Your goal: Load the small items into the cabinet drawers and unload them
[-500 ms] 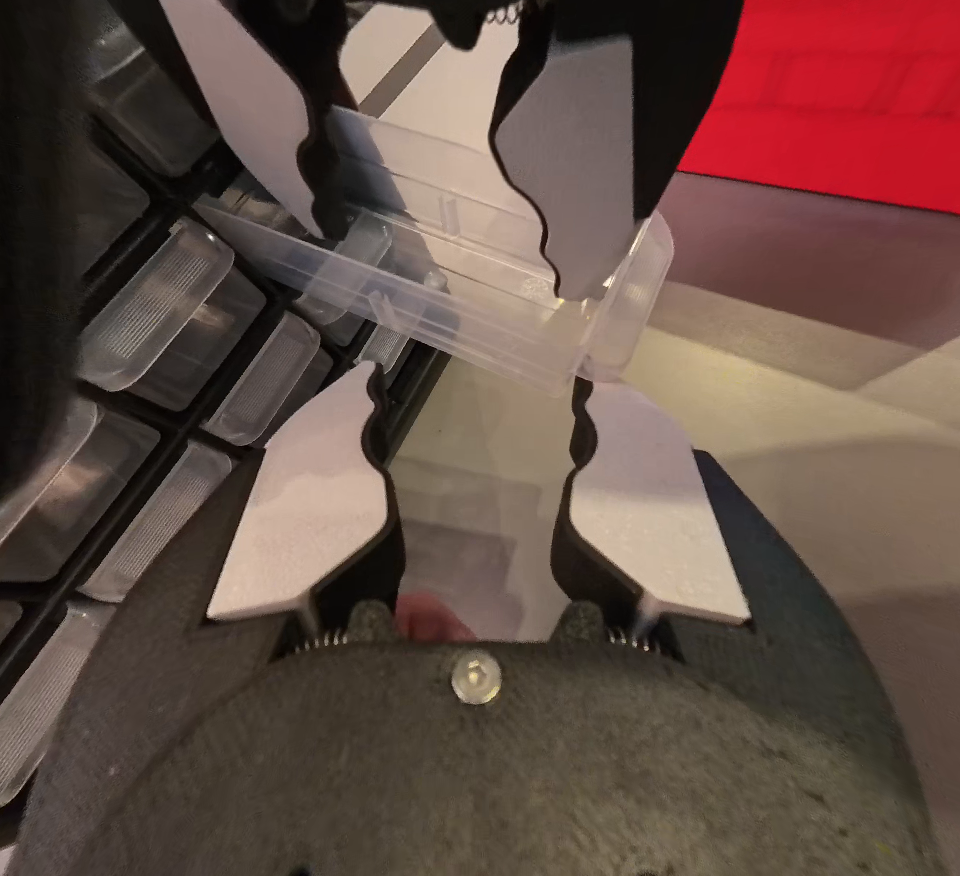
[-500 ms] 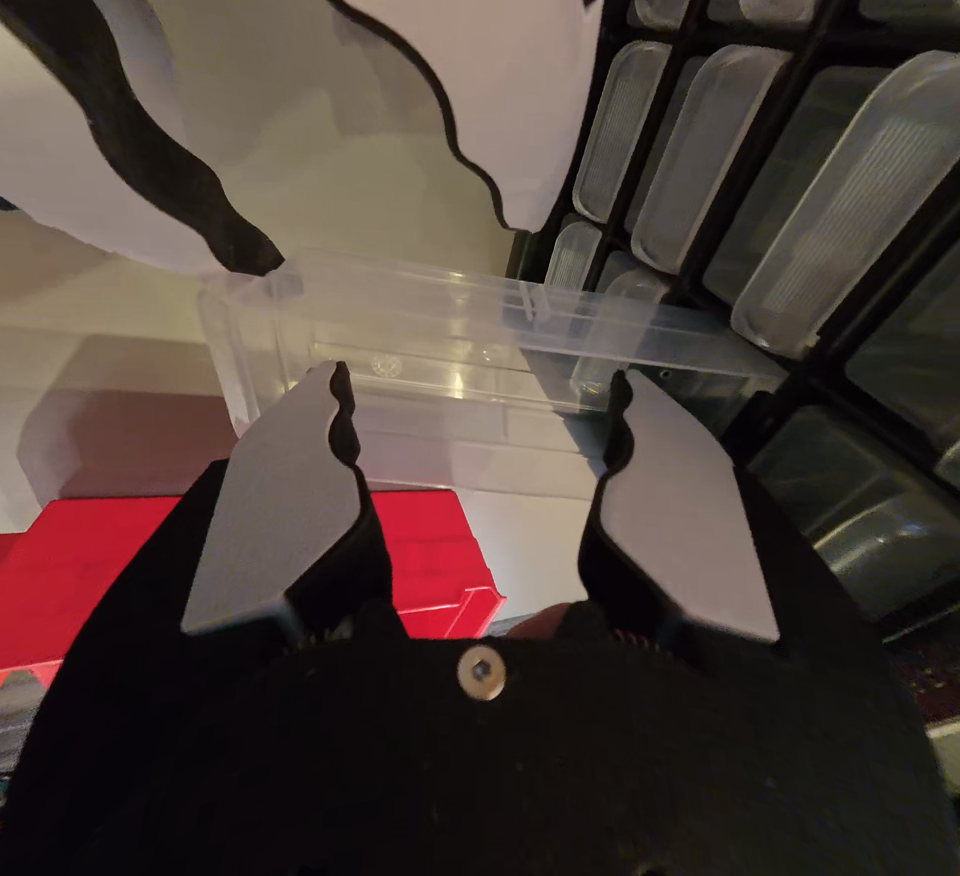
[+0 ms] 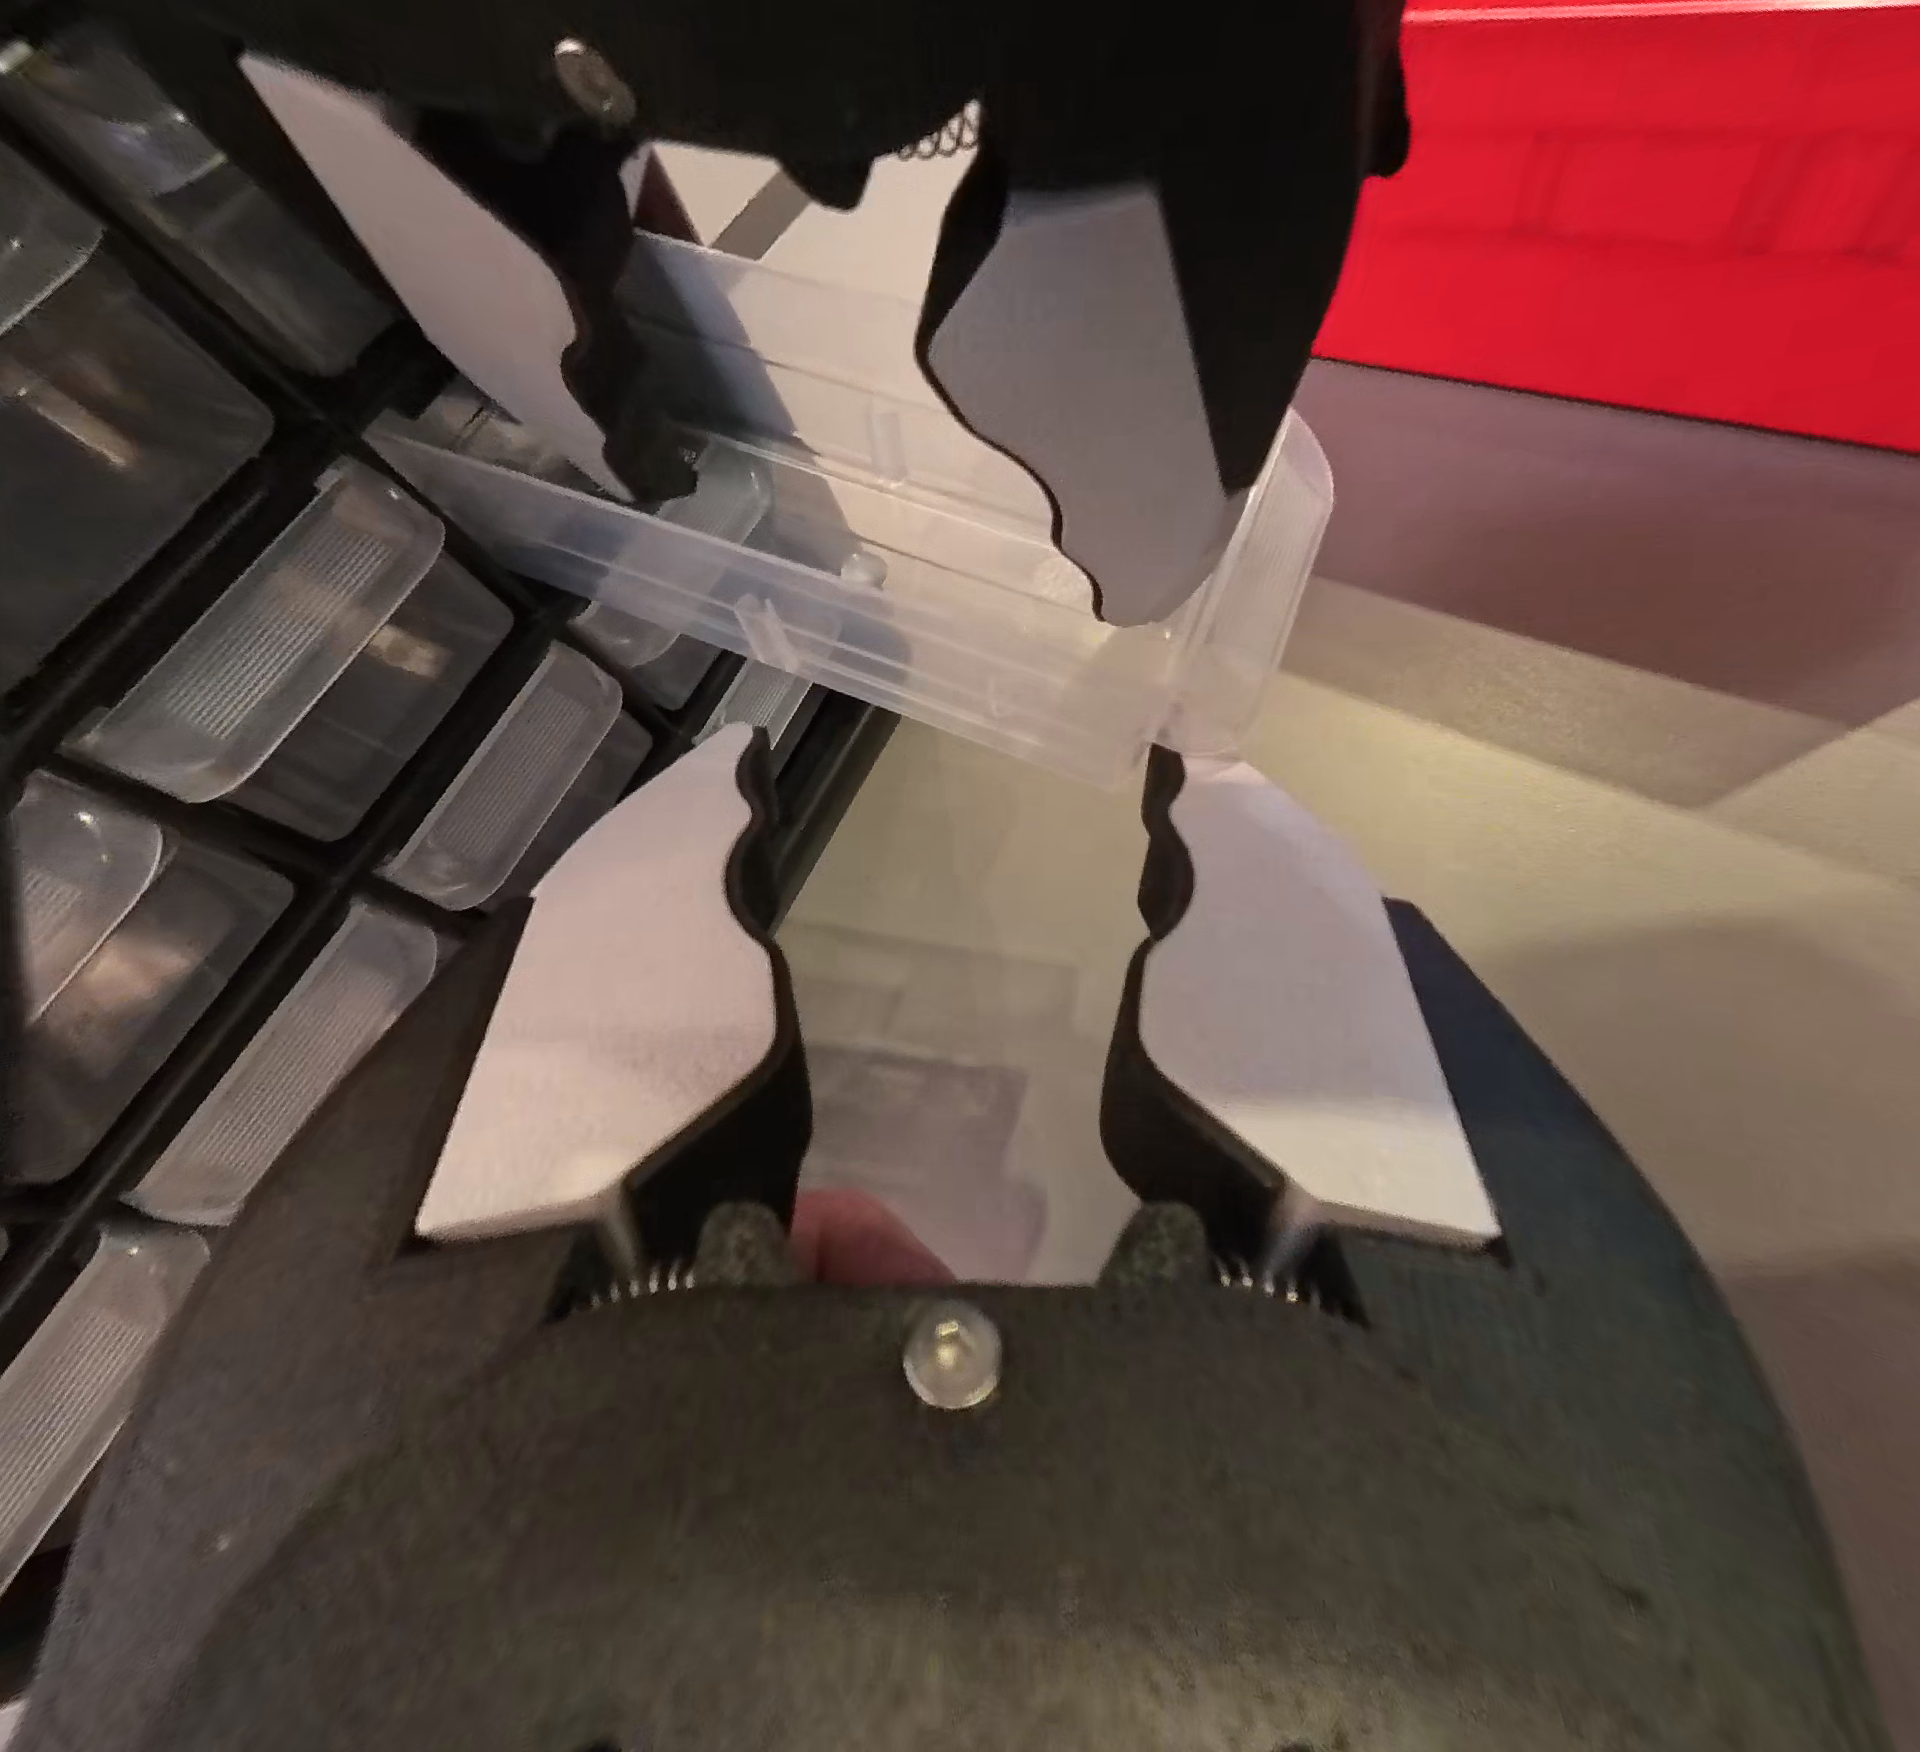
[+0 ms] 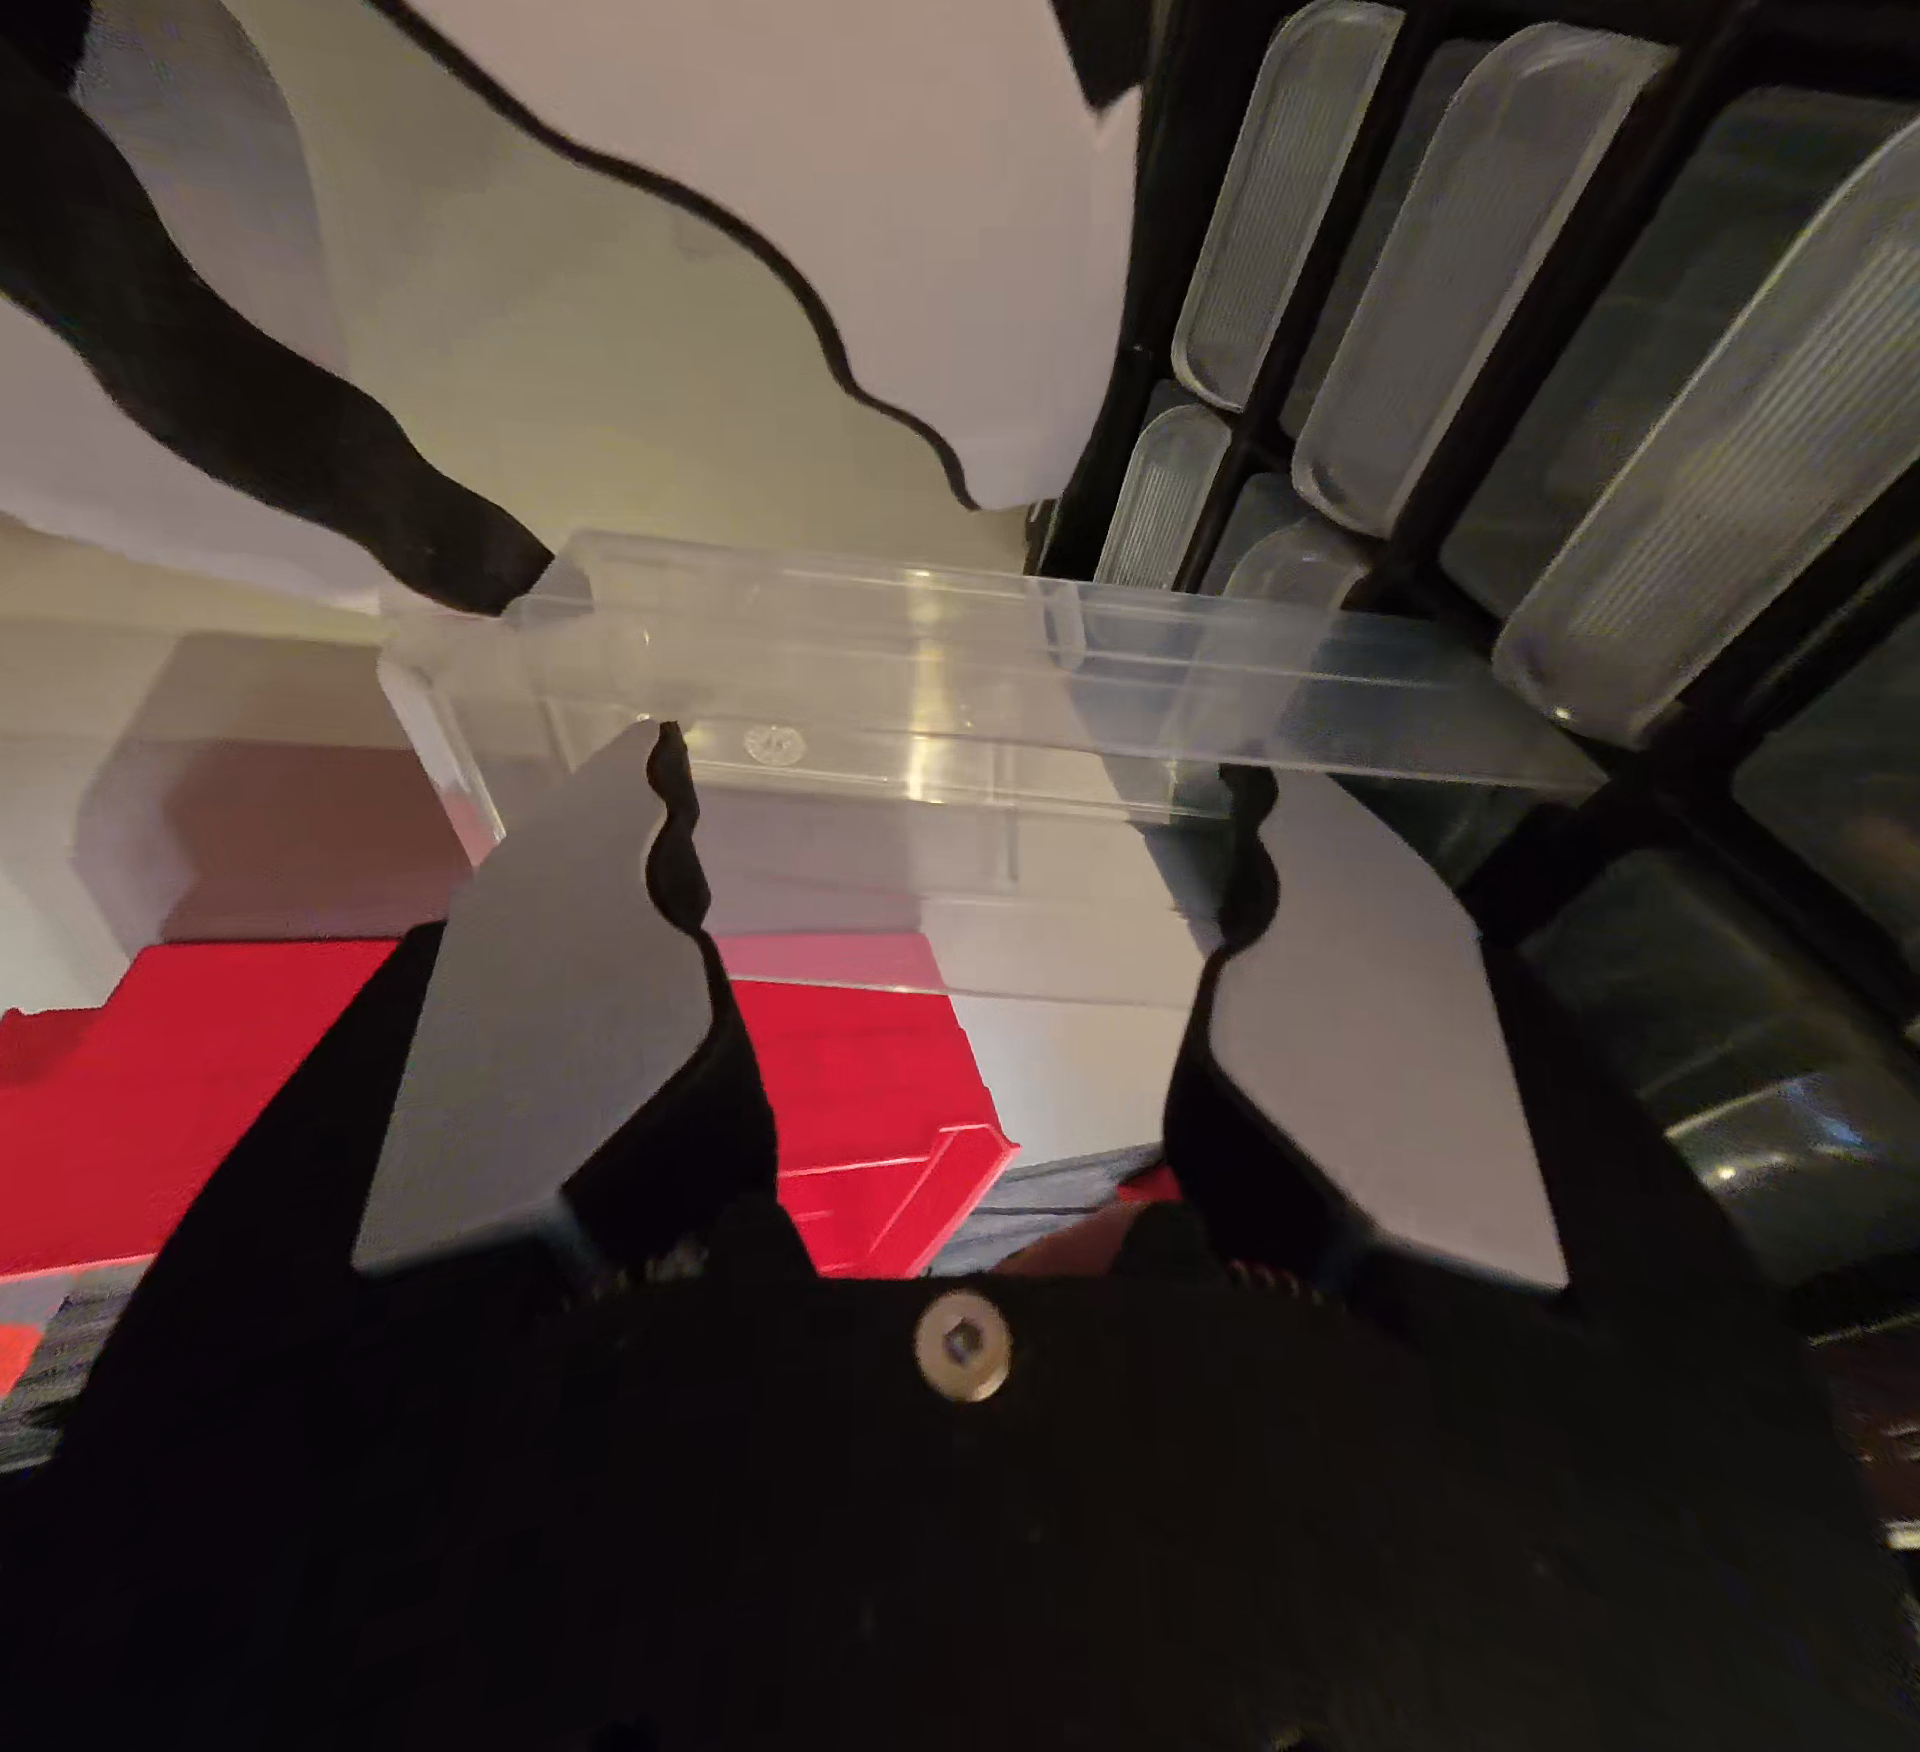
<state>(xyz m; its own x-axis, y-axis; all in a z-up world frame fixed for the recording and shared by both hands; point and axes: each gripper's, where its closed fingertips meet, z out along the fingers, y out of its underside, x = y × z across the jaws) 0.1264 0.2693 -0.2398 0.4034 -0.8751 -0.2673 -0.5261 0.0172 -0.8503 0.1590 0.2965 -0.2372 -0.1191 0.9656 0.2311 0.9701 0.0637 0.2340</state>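
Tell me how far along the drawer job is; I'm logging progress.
Done: one clear drawer is pulled far out of the black cabinet; it looks empty. In hand: left gripper and right gripper, both open, flank that drawer, holding nothing. Left: no small items are visible, and the neighbouring drawers are shut.

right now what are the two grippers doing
left gripper: jaws open, holding nothing, below the clear drawer.
right gripper: jaws open, holding nothing, by the same drawer.
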